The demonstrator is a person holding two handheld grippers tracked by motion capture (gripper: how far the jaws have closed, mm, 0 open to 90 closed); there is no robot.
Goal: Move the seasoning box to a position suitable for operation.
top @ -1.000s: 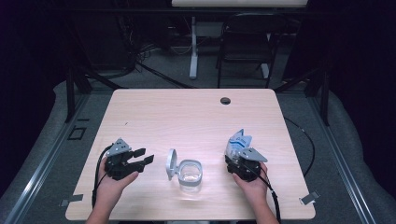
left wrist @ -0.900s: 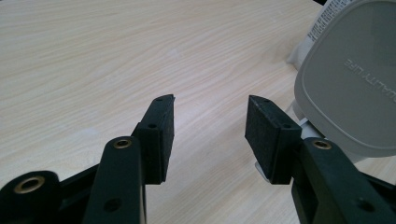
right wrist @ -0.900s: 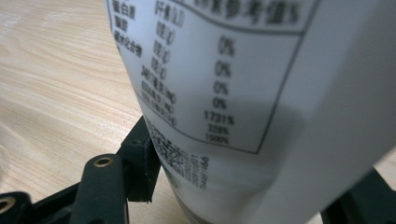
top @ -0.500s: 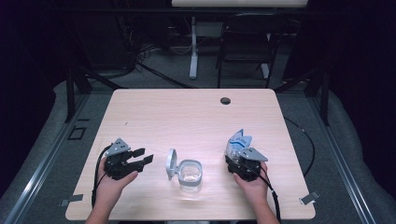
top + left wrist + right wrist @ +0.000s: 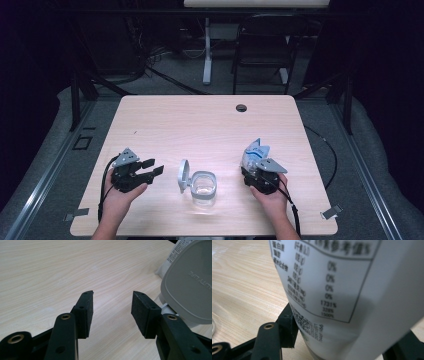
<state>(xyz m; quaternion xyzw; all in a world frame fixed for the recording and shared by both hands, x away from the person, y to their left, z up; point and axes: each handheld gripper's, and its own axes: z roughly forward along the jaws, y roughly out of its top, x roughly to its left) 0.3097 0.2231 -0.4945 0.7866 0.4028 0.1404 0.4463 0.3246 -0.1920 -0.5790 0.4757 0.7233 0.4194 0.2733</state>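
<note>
A clear square container (image 5: 204, 186) stands near the table's front edge, its grey hinged lid (image 5: 184, 176) tipped up on its left side. My left gripper (image 5: 154, 167) rests left of it, open, jaws pointing toward the lid. In the left gripper view the gripper (image 5: 112, 307) has bare wood between its pads and the lid (image 5: 190, 282) is close on the right. My right gripper (image 5: 252, 165) sits right of the container, shut on a white and blue pouch (image 5: 256, 151) that stands upright. The pouch's printed label (image 5: 337, 290) sits between the right gripper's (image 5: 344, 340) pads.
The wooden table (image 5: 200, 125) has a round cable hole (image 5: 241, 107) near its far edge. A chair (image 5: 262, 55) and a desk leg (image 5: 206, 50) stand on the floor beyond the table. Cables trail from both grippers toward the front edge.
</note>
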